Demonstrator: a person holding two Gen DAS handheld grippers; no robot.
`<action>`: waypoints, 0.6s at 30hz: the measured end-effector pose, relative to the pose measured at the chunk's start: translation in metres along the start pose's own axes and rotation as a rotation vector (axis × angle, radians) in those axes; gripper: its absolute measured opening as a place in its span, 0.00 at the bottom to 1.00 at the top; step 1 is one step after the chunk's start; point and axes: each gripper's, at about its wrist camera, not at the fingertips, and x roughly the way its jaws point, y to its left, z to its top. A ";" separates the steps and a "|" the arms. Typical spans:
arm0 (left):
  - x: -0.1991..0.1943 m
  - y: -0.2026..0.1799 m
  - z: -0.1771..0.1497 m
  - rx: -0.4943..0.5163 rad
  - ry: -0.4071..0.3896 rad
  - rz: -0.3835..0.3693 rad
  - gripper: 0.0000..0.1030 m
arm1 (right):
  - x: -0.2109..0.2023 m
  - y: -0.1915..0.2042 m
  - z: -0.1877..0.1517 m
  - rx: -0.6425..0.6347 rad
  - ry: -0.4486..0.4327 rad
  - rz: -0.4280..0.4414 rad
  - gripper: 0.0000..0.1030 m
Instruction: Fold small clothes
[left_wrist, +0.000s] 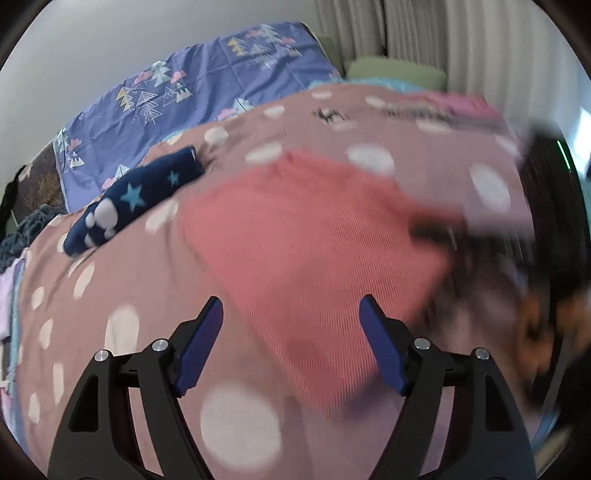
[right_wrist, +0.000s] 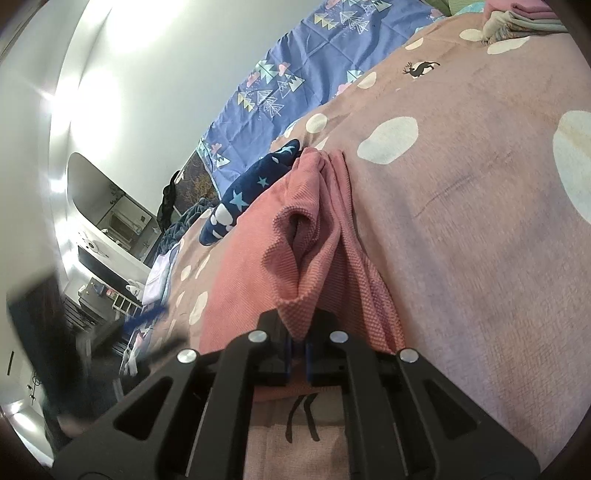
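Note:
A small salmon-pink ribbed garment (left_wrist: 306, 243) lies on the dotted pink bedspread (left_wrist: 110, 280). My left gripper (left_wrist: 291, 321) is open just above its near part, its blue pads (left_wrist: 205, 347) apart with the cloth between and below them. In the right wrist view the same garment (right_wrist: 258, 236) is lifted into folds at one edge. My right gripper (right_wrist: 298, 347) is shut on that edge, with the cloth pinched between the blue pads. The right gripper shows as a dark blur at the right of the left wrist view (left_wrist: 436, 236).
A navy sock with stars (left_wrist: 133, 199) lies on the bedspread beyond the garment, also in the right wrist view (right_wrist: 240, 199). A blue tree-print sheet (left_wrist: 207, 99) is behind. Folded clothes (right_wrist: 517, 18) sit at the far end. Furniture and a wall stand to the left of the bed.

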 end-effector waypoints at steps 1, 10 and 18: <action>-0.003 -0.004 -0.012 0.015 0.005 0.003 0.74 | 0.002 0.000 0.002 0.002 0.001 -0.001 0.05; 0.005 -0.006 -0.040 -0.073 0.001 0.060 0.74 | 0.001 0.007 0.006 0.001 -0.005 -0.005 0.05; 0.023 -0.006 -0.040 -0.047 0.023 0.263 0.76 | -0.004 0.003 0.011 0.038 -0.025 0.015 0.04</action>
